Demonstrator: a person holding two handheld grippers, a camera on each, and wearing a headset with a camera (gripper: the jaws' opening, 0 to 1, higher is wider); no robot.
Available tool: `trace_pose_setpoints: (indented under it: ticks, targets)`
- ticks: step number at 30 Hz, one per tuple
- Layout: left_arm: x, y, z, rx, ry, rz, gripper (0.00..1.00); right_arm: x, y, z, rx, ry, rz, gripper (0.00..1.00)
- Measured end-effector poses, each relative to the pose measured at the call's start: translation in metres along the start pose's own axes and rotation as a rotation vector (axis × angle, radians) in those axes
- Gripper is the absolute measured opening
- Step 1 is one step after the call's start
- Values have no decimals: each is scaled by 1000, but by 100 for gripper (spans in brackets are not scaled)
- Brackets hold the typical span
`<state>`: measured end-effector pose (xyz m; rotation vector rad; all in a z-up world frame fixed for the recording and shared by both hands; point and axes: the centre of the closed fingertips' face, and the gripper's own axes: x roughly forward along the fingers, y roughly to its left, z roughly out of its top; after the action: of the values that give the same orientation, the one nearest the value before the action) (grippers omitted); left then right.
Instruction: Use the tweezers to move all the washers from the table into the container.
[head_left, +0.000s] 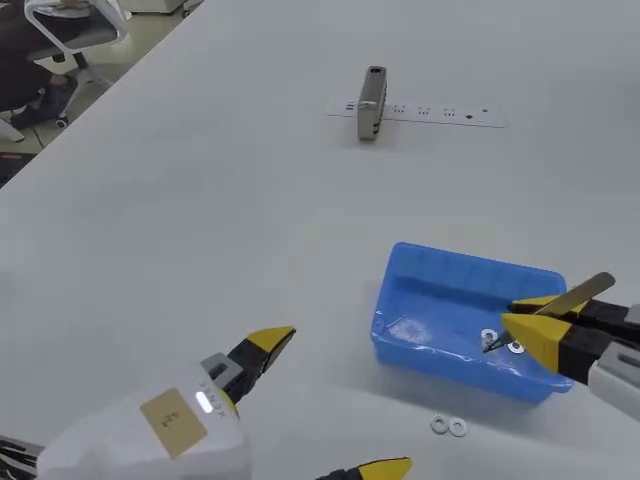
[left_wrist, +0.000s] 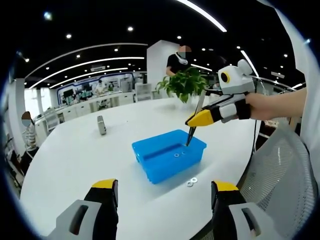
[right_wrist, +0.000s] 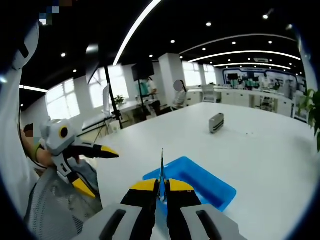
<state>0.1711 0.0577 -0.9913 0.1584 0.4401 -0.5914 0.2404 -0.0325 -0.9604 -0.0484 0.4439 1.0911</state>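
The right tongs clamp the tweezers, tip inside the blue container at lower right. Two washers lie in it; loose washers lie on the desk just below. The left tongs stand wide.

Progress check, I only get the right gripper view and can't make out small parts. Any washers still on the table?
Observer: Yes. Two loose washers lie side by side on the table, just outside the blue container, by the wall nearest the person.
Operator: Any inside it?
Observer: Two delivered washers lie on its floor, close to the tip of the tweezers.
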Motion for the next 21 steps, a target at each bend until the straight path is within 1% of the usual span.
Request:
trace_pose_setpoints:
  ticks: [3,5,11,21]
  targets:
    - [0,0,0,2,1,0,76,2,-5,2,8,-4,-6,3]
    - [0,0,-1,2,4,0,76,4,-14,3,15,-11,-11,3]
    - [0,0,-1,5,7,0,76,11,-26,1,36,-4,-30,3]
    - [0,0,-3,11,19,2,75,23,-35,-6,56,29,-38,3]
